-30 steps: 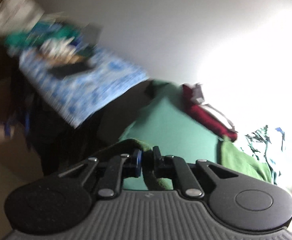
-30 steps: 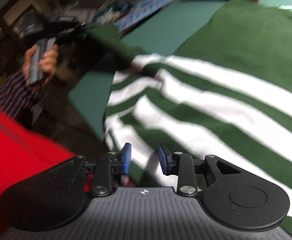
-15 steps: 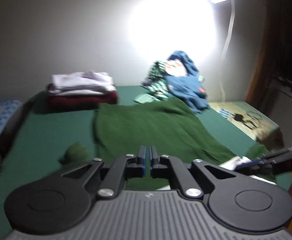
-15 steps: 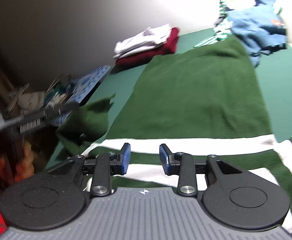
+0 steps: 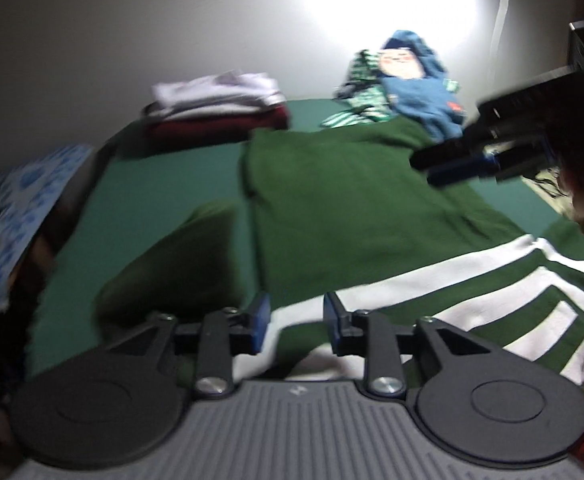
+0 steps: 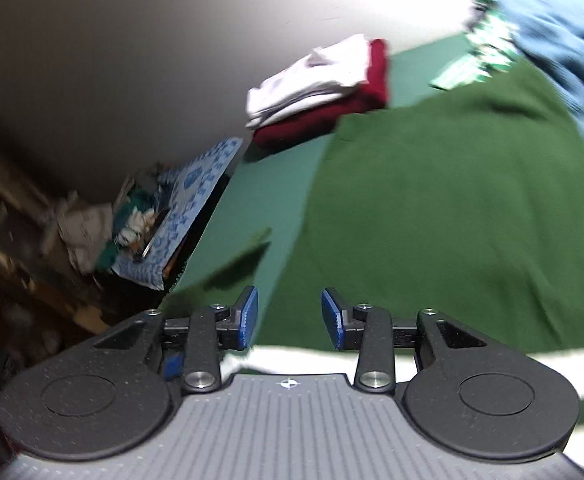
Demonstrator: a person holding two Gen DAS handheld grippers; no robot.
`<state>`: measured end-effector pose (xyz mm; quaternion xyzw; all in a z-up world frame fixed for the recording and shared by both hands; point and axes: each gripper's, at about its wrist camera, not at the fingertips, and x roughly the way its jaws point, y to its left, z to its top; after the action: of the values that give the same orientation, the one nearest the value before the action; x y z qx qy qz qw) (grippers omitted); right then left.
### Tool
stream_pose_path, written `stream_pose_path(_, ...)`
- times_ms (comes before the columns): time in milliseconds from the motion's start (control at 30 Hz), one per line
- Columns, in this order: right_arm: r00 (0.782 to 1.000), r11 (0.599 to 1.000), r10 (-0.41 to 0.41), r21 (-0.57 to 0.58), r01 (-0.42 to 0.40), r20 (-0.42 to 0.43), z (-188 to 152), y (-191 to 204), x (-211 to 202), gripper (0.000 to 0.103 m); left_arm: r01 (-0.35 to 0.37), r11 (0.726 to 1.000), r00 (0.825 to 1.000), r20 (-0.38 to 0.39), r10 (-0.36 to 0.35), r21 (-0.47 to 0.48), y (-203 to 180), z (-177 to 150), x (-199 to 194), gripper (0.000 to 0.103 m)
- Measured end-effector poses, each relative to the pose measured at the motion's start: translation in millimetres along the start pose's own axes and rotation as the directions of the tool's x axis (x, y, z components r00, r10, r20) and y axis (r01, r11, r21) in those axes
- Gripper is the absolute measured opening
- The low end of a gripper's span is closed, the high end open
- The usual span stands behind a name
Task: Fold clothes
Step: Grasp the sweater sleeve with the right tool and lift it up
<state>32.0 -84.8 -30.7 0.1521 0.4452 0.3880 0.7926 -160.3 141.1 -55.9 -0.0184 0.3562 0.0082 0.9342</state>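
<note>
Nearest to us, our left claw (image 5: 294, 318) hangs with its jaws parted and nothing between them, just above the white-striped end of the green sweater (image 5: 356, 208). Our right claw (image 6: 285, 316) is likewise spread and empty, over the same striped end (seen in the left view, it hovers off to the sweater's right side).

The sweater lies spread flat on the green bed (image 5: 163, 176), one sleeve (image 5: 171, 264) thrown out to its left. The knit looks thick, soft and fuzzy, so we judge it will bunch rather than crease sharply.

The risk from here: a claw closing on only the top layer would drag the sweater askew, and the loose sleeve could trail out of any fold.

Beyond the sweater's far-left corner sits a folded stack (image 5: 217, 110), white over maroon, squared and flat. Beyond its far-right corner lies a rumpled heap of blue clothes (image 5: 416, 88).
</note>
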Motion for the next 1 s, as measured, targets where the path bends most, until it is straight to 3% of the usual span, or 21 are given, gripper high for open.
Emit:
stream_pose_path(67,0.999,1.0,0.011,-0.004,-0.012,-0.03,15,15,30,0.041,-0.05,0.998,0.999,-0.023,0.049,-0.047,15,-10,-2,0.041)
stream_pose_path(200,0.995,0.999,-0.032,0.035,0.036,-0.097,25,24,86,0.046,-0.072,0.991,0.996,-0.062,0.065,-0.115,32,-33,-1,0.071)
stream_pose_path(433,0.973,0.99,-0.092,0.089,0.113,-0.214,39,38,177,0.048,-0.041,0.988,0.996,-0.081,0.029,-0.147,38,-49,4,0.079)
stream_pose_path(500,0.966,0.989,-0.09,0.095,0.115,-0.241,35,37,188,0.043,-0.023,0.99,0.996,-0.083,0.011,-0.142,38,-51,4,0.08)
stream_pose_path(533,0.968,0.99,-0.062,0.107,0.09,-0.242,33,36,190,0.036,-0.014,0.99,0.997,-0.082,0.003,-0.139,38,-51,5,0.081)
stream_pose_path(567,0.969,0.991,-0.034,0.119,0.064,-0.243,31,36,191,0.021,-0.005,0.991,0.997,-0.082,-0.006,-0.137,38,-51,6,0.083)
stream_pose_path(633,0.972,0.994,-0.01,0.101,0.035,-0.235,29,38,188,0.008,0.014,0.991,0.996,-0.087,-0.026,-0.134,40,-51,9,0.084)
stream_pose_path(733,0.988,0.993,0.065,0.111,-0.05,-0.139,34,42,157,0.005,0.032,0.992,0.994,-0.095,-0.044,-0.121,40,-50,14,0.084)
stream_pose_path(833,0.988,0.982,0.156,0.113,-0.154,-0.012,39,44,112,0.005,0.047,0.993,0.993,-0.098,-0.058,-0.108,40,-49,18,0.084)
stream_pose_path(900,0.972,0.97,0.215,0.099,-0.224,0.092,42,45,75,0.005,0.054,0.994,0.992,-0.104,-0.064,-0.096,39,-49,21,0.085)
stream_pose_path(1000,0.93,0.95,0.279,0.077,-0.304,0.238,41,41,22,0.005,0.057,0.996,0.991,-0.114,-0.065,-0.068,35,-47,25,0.085)
